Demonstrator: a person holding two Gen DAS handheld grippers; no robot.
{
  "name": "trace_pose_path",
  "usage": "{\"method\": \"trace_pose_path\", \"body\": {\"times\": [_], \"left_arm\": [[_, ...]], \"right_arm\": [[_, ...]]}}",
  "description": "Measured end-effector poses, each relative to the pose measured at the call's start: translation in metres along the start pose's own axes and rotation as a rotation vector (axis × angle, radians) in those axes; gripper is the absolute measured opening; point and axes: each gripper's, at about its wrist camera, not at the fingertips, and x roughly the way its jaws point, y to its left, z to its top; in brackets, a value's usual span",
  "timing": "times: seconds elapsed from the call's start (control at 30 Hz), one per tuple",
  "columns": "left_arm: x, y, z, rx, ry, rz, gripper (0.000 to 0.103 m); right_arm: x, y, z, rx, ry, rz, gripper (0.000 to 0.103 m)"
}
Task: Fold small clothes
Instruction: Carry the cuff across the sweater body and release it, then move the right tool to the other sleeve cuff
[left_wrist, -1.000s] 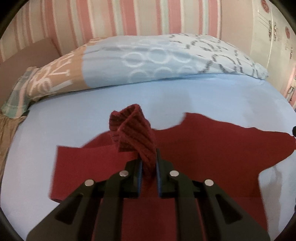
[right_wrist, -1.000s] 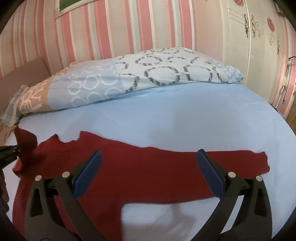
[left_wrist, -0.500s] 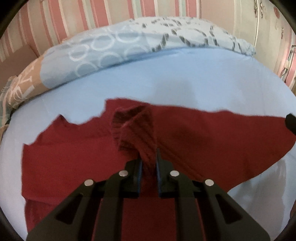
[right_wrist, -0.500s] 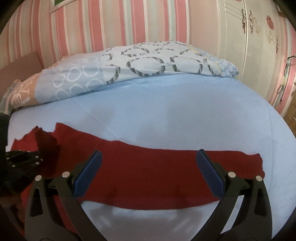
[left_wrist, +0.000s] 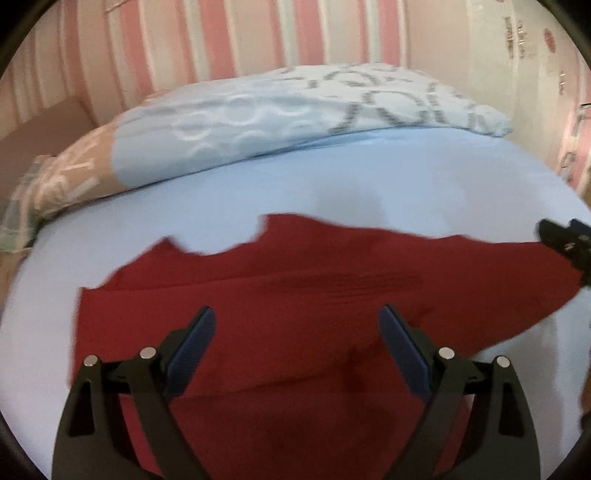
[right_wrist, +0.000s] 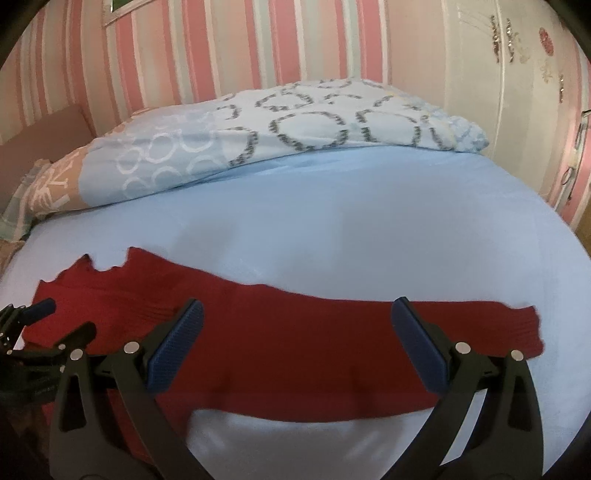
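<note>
A dark red knit sweater (left_wrist: 295, 295) lies flat on the light blue bed sheet (left_wrist: 332, 184). My left gripper (left_wrist: 297, 332) hovers just over the sweater's body; its jaws are opening wide and nothing is between them. One long sleeve (right_wrist: 461, 325) of the sweater (right_wrist: 295, 332) stretches out to the right. My right gripper (right_wrist: 295, 325) stands open above that sleeve, holding nothing. The right gripper's tip shows at the right edge of the left wrist view, and the left gripper (right_wrist: 33, 321) shows at the lower left of the right wrist view.
A folded duvet (right_wrist: 295, 129) with ring patterns lies across the far side of the bed. Behind it is a pink striped wall (right_wrist: 221, 48), and a white wardrobe (right_wrist: 517, 74) stands at the right. The sheet (right_wrist: 369, 221) beyond the sweater is bare.
My left gripper held a bunched sleeve cuff and carried it over the sweater's body; now its jaws have spread and the cuff lies flat. The right gripper stayed open.
</note>
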Motion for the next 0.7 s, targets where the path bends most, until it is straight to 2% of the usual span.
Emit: {"method": "trace_pose_path", "body": {"times": [0.1, 0.13, 0.17, 0.23, 0.43, 0.47, 0.5, 0.53, 0.57, 0.63, 0.7], "left_arm": [[0.003, 0.042, -0.008, -0.008, 0.001, 0.087, 0.091], [0.003, 0.058, -0.011, -0.015, -0.001, 0.112, 0.091], [0.003, 0.077, -0.014, -0.024, 0.000, 0.141, 0.090], [0.004, 0.103, -0.021, -0.034, 0.012, 0.183, 0.091], [0.013, 0.176, -0.048, -0.089, 0.069, 0.276, 0.091], [0.017, 0.183, -0.052, -0.095, 0.085, 0.285, 0.091], [0.022, 0.190, -0.056, -0.102, 0.103, 0.292, 0.091], [0.027, 0.199, -0.063, -0.117, 0.130, 0.296, 0.090], [0.031, 0.205, -0.067, -0.127, 0.145, 0.298, 0.090], [0.037, 0.216, -0.077, -0.140, 0.173, 0.298, 0.092], [0.039, 0.223, -0.082, -0.160, 0.176, 0.276, 0.094]], "right_arm": [[0.011, 0.030, -0.002, -0.028, 0.046, 0.023, 0.098], [0.016, 0.038, -0.003, -0.036, 0.065, 0.033, 0.092], [0.022, 0.049, -0.004, -0.045, 0.098, 0.056, 0.081], [0.034, 0.064, -0.007, -0.041, 0.151, 0.092, 0.074], [0.064, 0.101, -0.018, 0.000, 0.273, 0.172, 0.070], [0.067, 0.108, -0.020, -0.006, 0.287, 0.170, 0.066], [0.071, 0.113, -0.022, -0.014, 0.302, 0.169, 0.061], [0.077, 0.120, -0.026, -0.027, 0.325, 0.164, 0.039], [0.080, 0.123, -0.028, -0.033, 0.335, 0.154, 0.024], [0.078, 0.126, -0.030, -0.034, 0.322, 0.160, 0.017], [0.073, 0.128, -0.030, -0.041, 0.304, 0.172, 0.014]]}}
